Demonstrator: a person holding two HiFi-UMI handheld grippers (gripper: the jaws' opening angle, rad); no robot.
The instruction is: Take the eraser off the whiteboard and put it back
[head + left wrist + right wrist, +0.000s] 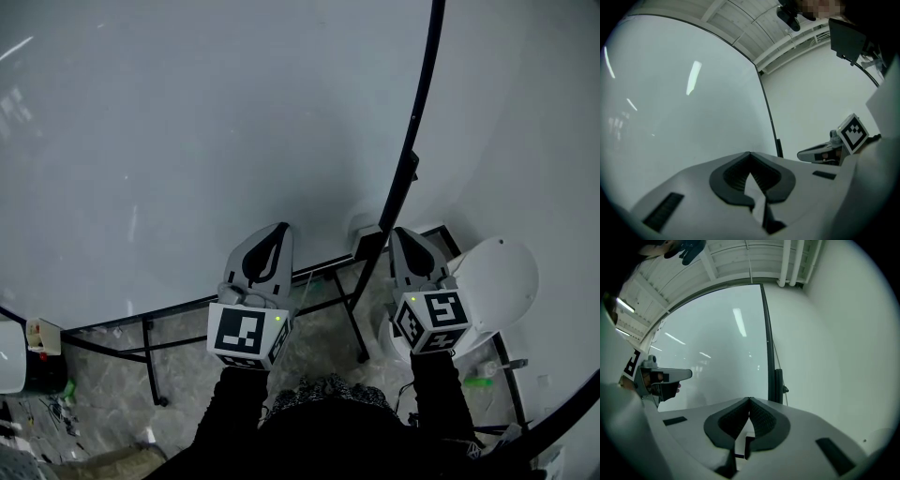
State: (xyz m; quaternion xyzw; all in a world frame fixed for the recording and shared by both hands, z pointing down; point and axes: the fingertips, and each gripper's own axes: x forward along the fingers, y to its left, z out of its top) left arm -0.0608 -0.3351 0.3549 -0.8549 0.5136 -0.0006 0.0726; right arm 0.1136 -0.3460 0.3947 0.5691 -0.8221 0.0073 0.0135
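Note:
The whiteboard (206,141) fills most of the head view, with a black frame edge (419,122) on its right side. Both grippers point level at its lower part. My left gripper (278,228) faces the board's surface (684,108), jaws together with nothing between them. My right gripper (398,232) is close to the frame edge (768,352), also shut and empty. Each gripper shows in the other's view: the right gripper (820,153) and the left gripper (670,376). I cannot make out an eraser in any view; a pale lump (361,225) beside the frame is too blurred to name.
A black bracket (778,380) sits on the board's frame edge. Below the board are its black stand bars (150,366) over a marbled floor. A white domed object (502,272) stands to the right of my right gripper. A plain white wall (825,343) lies right of the board.

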